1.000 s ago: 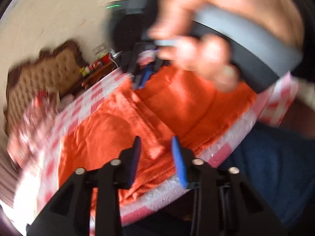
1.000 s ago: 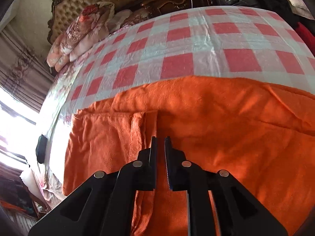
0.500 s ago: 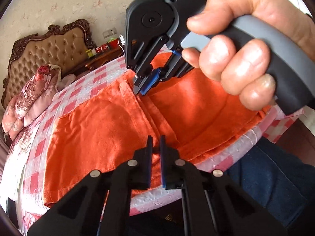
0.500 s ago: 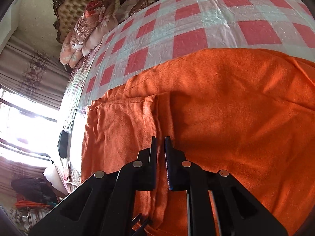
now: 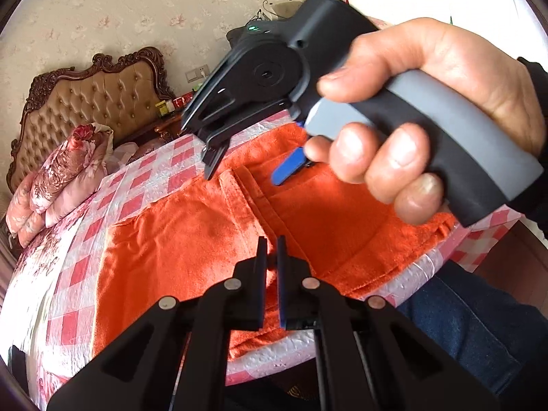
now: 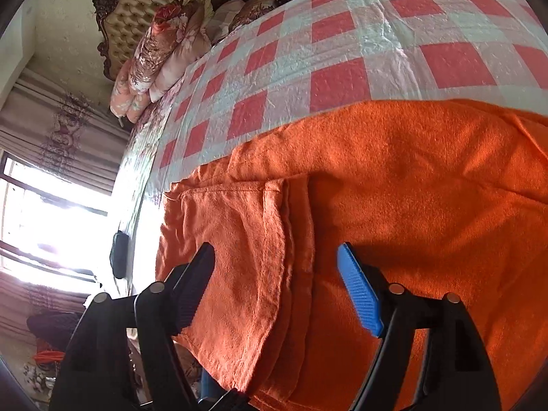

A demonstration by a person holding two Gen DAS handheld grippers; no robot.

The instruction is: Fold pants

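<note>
Left wrist view: the left gripper (image 5: 271, 257) points down at the orange pants (image 5: 178, 239), which lie spread on the checked bedspread (image 5: 130, 185) just ahead of its tips. Its jaws stand closed to a thin slit; whether cloth is pinched between them cannot be told. Beyond and above it, a hand (image 5: 435, 113) holds the right gripper (image 5: 246, 167) over the far part of the pants, near a raised seam. Its jaws have just been opening and stand spread, one black finger and one blue pad showing, with nothing between them. A tufted headboard (image 5: 89, 102) and a folded floral quilt (image 5: 61, 178) lie far ahead to the left.

Right wrist view: the right gripper (image 6: 277, 267) has its jaws wide apart, straddling a folded edge of the orange pants (image 6: 411, 188) without pressing on it. A doubled layer of cloth lies directly below and ahead, on the left side; the single layer extends to the right. The checked bedspread (image 6: 342, 41) fills the area beyond.

Risk assessment: with the right jaws released, the doubled layer rests free and may slide or unfold if the left gripper drags the cloth. The near hem lies at the bed edge, so a pull toward the person could tip the pants off it.
</note>
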